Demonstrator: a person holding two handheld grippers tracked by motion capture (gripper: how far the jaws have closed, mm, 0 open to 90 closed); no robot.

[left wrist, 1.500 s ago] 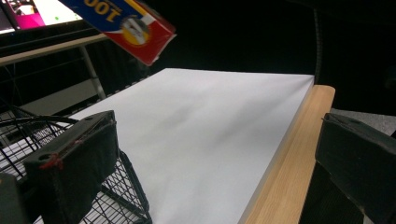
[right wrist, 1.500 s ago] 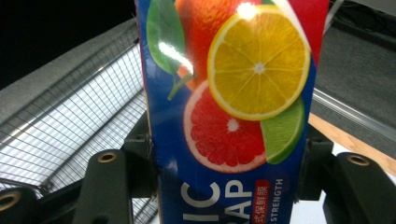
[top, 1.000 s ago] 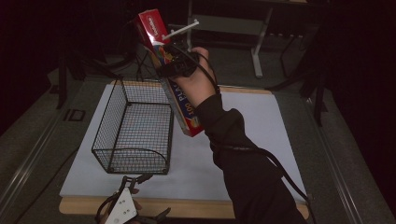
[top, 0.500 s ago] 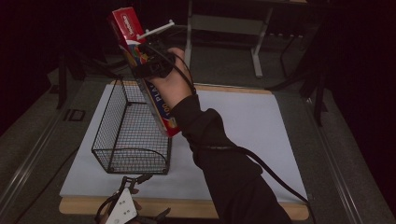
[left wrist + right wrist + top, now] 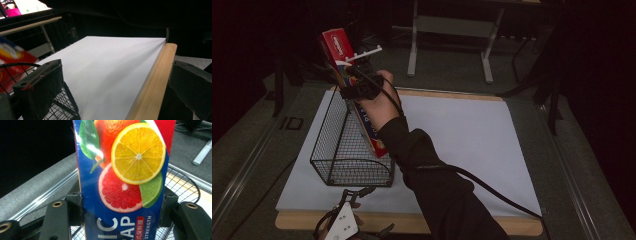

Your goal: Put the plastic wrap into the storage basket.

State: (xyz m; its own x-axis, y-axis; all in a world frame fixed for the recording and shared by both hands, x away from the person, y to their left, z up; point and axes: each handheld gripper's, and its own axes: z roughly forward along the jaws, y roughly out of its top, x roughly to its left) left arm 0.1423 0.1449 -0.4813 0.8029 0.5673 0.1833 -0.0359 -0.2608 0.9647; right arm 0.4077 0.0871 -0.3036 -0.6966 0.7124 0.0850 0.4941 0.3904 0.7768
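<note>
The right tool (image 5: 357,87), held in the person's right hand (image 5: 379,102), is clamped on a long box of plastic wrap (image 5: 343,50). In the right gripper view its two black jaws press against the box's two long sides, and the box face between them shows a blue ground printed with an orange slice, a grapefruit slice and a lime wedge, above large white letters. In the high view the box is tilted, its red upper end leaning up and to the left, its lower end sloping down to the right inside a black wire basket (image 5: 337,150); whether that end touches the basket's floor cannot be told. The person's dark sleeve (image 5: 437,185) comes in from the bottom edge, with a black cable trailing beside it.

The basket stands on the left part of a white sheet that covers the surface (image 5: 462,140), whose wooden edge runs along the near side.

The left tool (image 5: 343,225) sits low at the bottom edge of the high view, just in front of the basket. In the left gripper view its jaws stand wide apart with nothing between them, looking across the white sheet, the basket's wire rim close by one jaw.
</note>
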